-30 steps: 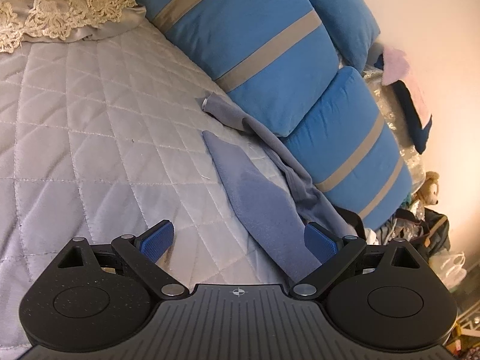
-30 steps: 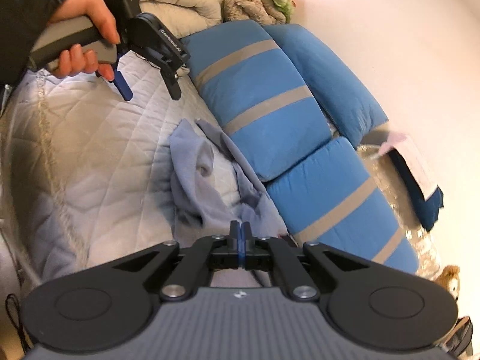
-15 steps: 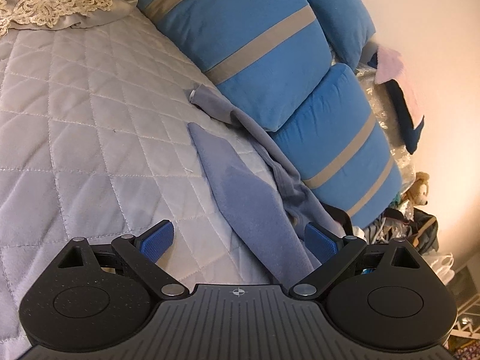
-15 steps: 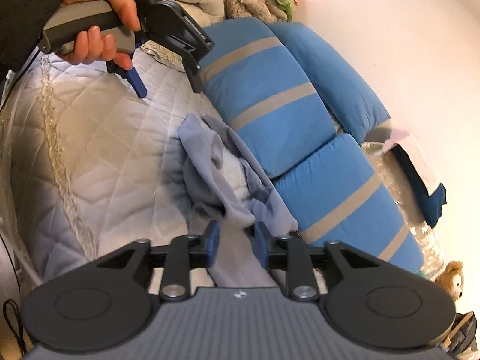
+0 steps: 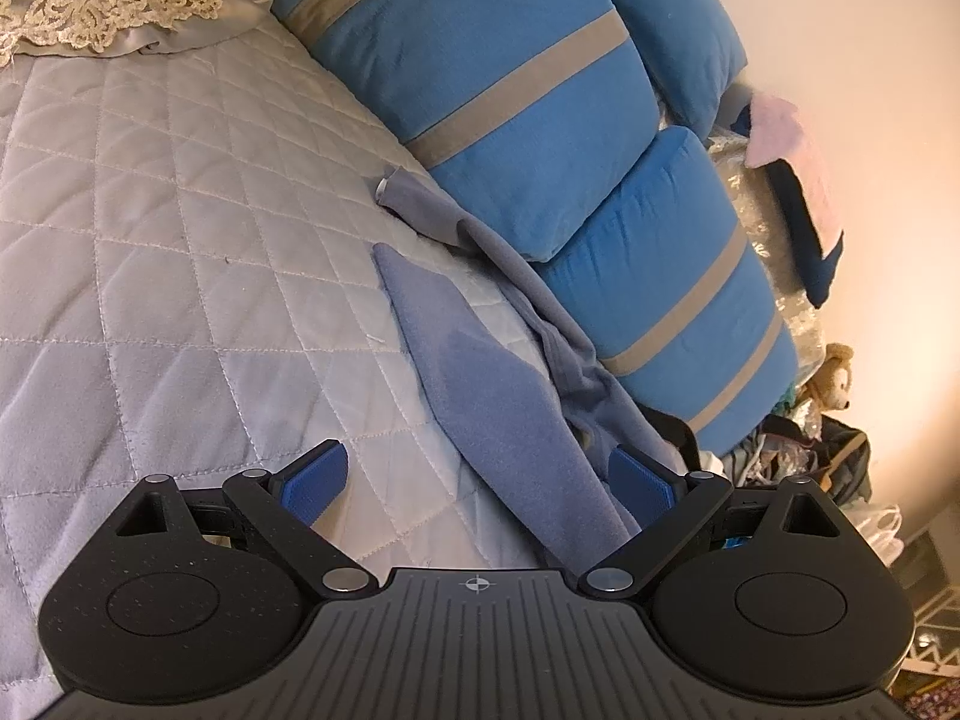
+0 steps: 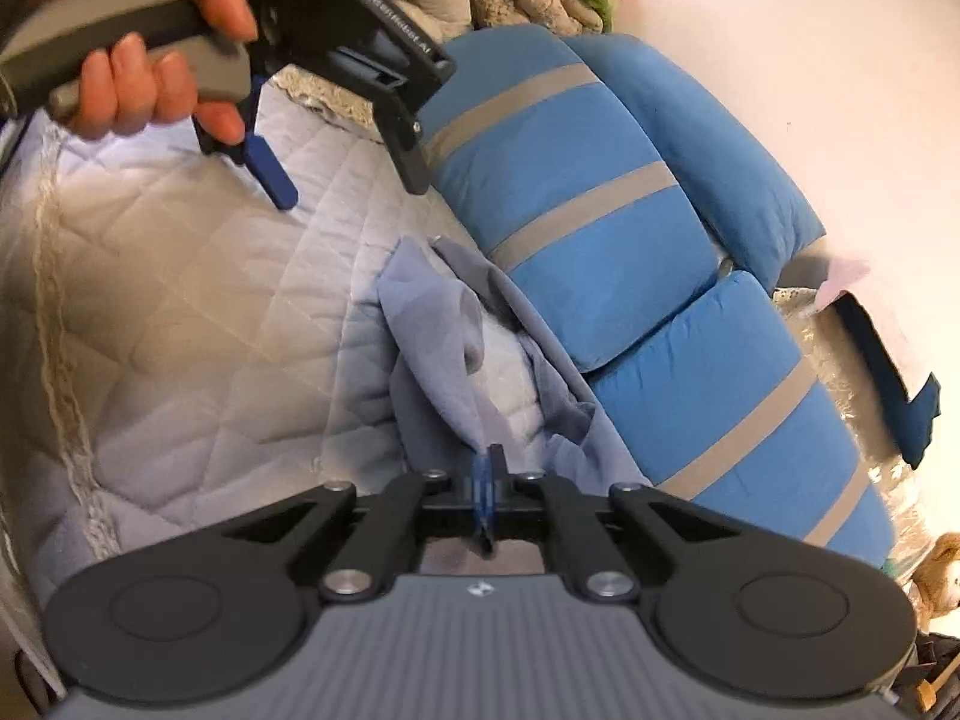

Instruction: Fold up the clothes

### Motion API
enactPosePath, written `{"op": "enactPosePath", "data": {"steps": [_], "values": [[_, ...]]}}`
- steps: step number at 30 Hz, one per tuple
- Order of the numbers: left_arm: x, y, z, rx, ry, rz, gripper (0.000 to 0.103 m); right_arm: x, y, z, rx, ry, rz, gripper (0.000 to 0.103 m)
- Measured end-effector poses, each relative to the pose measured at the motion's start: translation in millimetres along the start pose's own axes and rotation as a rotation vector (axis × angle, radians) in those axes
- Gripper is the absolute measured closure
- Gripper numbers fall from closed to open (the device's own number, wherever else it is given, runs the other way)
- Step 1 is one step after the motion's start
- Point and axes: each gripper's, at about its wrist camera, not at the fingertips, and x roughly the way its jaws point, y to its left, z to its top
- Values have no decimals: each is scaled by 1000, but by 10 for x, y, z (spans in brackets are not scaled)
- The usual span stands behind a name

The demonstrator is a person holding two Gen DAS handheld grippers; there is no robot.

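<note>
Grey-blue garment (image 6: 432,360) lies crumpled on the quilted bedspread (image 6: 180,324) against the striped blue cushions (image 6: 576,192). Right gripper (image 6: 487,468), its jaws having just closed, pinches a fold of it. Left gripper (image 5: 480,480) hangs spread wide, a strip of the cloth lying between its pads untouched.

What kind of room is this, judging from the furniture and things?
Most likely a bedroom at home: a quilted bedspread covers a bed, blue striped pillows lean along its side, and a stuffed bear sits among the clutter beside the wall.
</note>
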Motion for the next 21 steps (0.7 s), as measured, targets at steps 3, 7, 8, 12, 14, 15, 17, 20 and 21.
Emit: {"op": "enactPosePath", "data": {"steps": [3, 7, 8, 12, 14, 15, 17, 20, 21], "values": [[9, 6, 13, -15, -3, -1, 7, -105, -27, -13, 14, -13, 9, 103], [30, 11, 33, -37, -5, -17, 7, -273, -83, -65, 30, -17, 2, 103], [32, 12, 38, -42, -5, -27, 7, -309, -101, -83, 35, -16, -3, 103], [56, 12, 45, -64, -1, -55, 7, -419, -184, -154, 59, 1, -14, 103], [80, 12, 42, -76, 8, -62, 7, -460, -228, -185, 76, 9, -15, 103], [91, 12, 40, -80, 10, -61, 7, -478, -248, -197, 83, 14, -16, 103], [109, 15, 42, -89, 12, -64, 7, -524, -274, -227, 84, 20, -21, 103], [144, 29, 62, -110, 14, -68, 7, -589, -306, -273, 85, 37, -19, 103], [165, 37, 75, -121, 15, -66, 7, -603, -316, -291, 87, 44, -19, 103]]}}
